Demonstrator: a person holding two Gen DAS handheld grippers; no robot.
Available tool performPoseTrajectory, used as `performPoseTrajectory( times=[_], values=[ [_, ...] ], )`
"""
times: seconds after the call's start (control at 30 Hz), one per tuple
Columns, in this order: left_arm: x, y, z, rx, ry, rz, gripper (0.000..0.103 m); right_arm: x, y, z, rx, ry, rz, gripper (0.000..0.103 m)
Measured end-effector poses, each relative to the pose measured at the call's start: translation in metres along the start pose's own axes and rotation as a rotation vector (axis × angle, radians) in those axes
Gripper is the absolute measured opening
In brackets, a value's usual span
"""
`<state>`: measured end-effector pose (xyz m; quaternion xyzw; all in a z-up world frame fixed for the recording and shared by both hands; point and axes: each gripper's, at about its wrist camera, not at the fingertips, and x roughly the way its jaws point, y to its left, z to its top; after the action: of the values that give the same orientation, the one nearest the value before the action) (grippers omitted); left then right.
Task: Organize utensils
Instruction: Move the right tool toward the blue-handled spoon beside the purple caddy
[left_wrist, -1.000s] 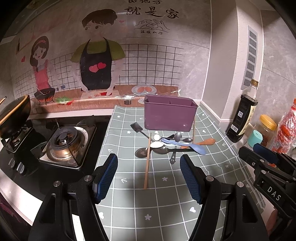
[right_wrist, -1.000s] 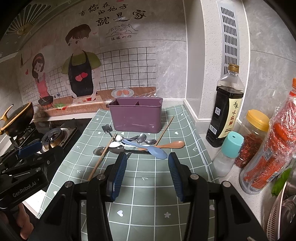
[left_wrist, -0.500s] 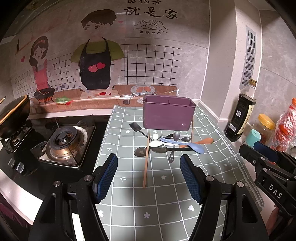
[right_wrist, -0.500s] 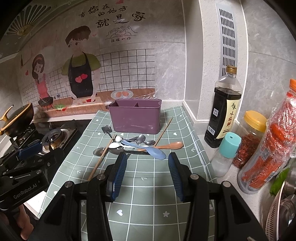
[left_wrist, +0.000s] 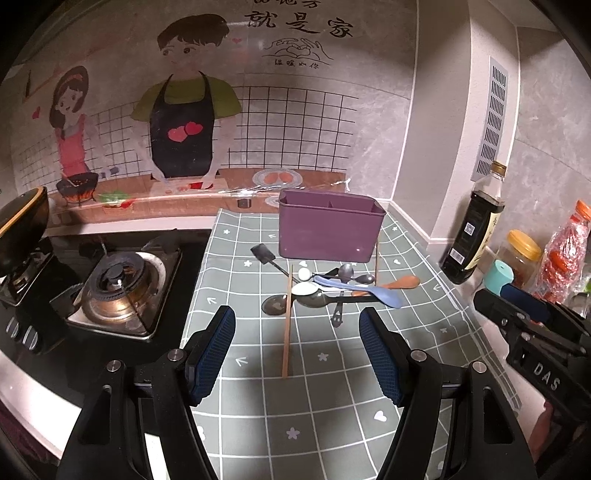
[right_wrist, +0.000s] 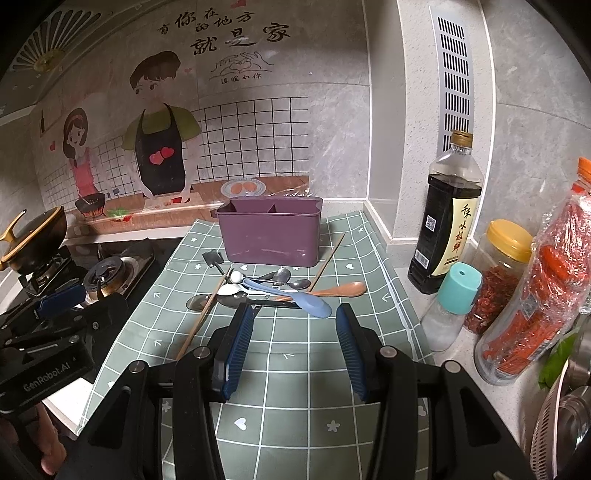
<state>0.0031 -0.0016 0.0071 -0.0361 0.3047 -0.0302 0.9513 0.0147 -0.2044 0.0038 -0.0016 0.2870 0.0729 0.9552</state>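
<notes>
- Little has changed over the last second: both views have crept slightly nearer the pile, and no utensil has been moved.
- Nothing is gripped; the left gripper (left_wrist: 297, 345) and the right gripper (right_wrist: 293, 338) are held spread and empty above the green mat (right_wrist: 295, 387).
- The spoons, with the blue spoon (right_wrist: 310, 301) uppermost and the wooden spoon (right_wrist: 332, 290) beside it, are heaped just in front of the purple caddy (right_wrist: 269, 236).
- One chopstick (left_wrist: 287, 325) is seen lying apart, toward the left gripper; another seems to lean on the caddy.
- Sorting is judged not yet begun; the caddy's compartments look empty, though dimly shown.
</notes>
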Motion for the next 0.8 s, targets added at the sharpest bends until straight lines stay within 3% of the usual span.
performPoseTrajectory(
  times=[0.27,0.6,0.8],
  values=[
    [0.015,0.037,0.021,0.035,-0.023,-0.010,0.069,0.033,-0.010,0.027,0.018,-0.012,-0.028,0.044],
    [0.055,0.060,0.035,-0.016,0.021,-0.051,0.069,0.123,-0.023,0.050,-0.053,0.109,-0.001,0.039],
    [0.072,0.064,0.046,-0.082,0.027,-0.014,0.069,0.180,-0.010,0.044,-0.202,0.200,0.123,0.033]
  ],
)
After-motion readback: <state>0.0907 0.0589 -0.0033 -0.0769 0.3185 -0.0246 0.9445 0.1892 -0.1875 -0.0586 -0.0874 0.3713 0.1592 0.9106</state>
